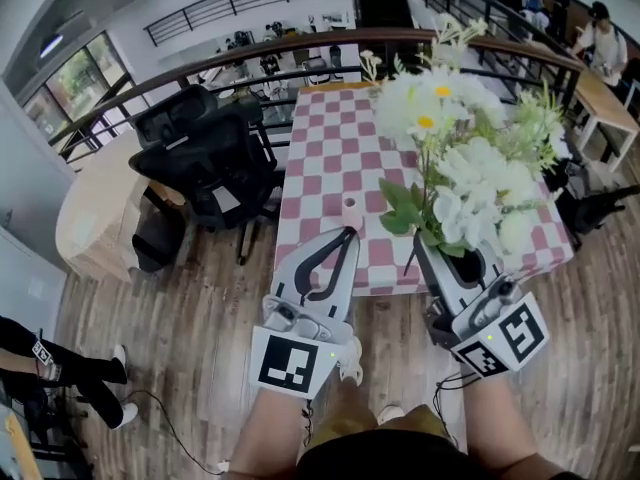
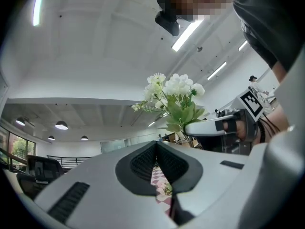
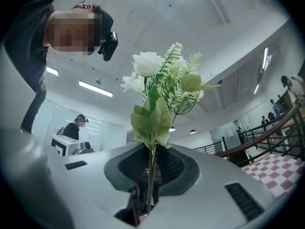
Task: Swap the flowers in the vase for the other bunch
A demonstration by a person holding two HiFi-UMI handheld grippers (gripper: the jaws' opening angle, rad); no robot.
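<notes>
My right gripper (image 1: 432,253) is shut on the stems of a bunch of white flowers (image 1: 470,168) with green leaves, held upright in front of me. In the right gripper view the thin stem (image 3: 151,175) runs between the black pads and the blooms (image 3: 157,94) rise above the right gripper (image 3: 151,161). My left gripper (image 1: 347,236) is shut with nothing in it; its tips (image 2: 156,149) meet. Beside it I see the held bunch (image 2: 174,97). Both grippers hang near the front edge of a table with a pink and white checked cloth (image 1: 320,168). A small pink thing (image 1: 350,205) stands on the cloth.
Two black office chairs (image 1: 215,158) stand left of the table. A curved wooden railing (image 1: 300,48) runs behind it. A round wooden table (image 1: 95,218) is at the far left, and someone's legs (image 1: 60,368) show at the lower left on the wooden floor.
</notes>
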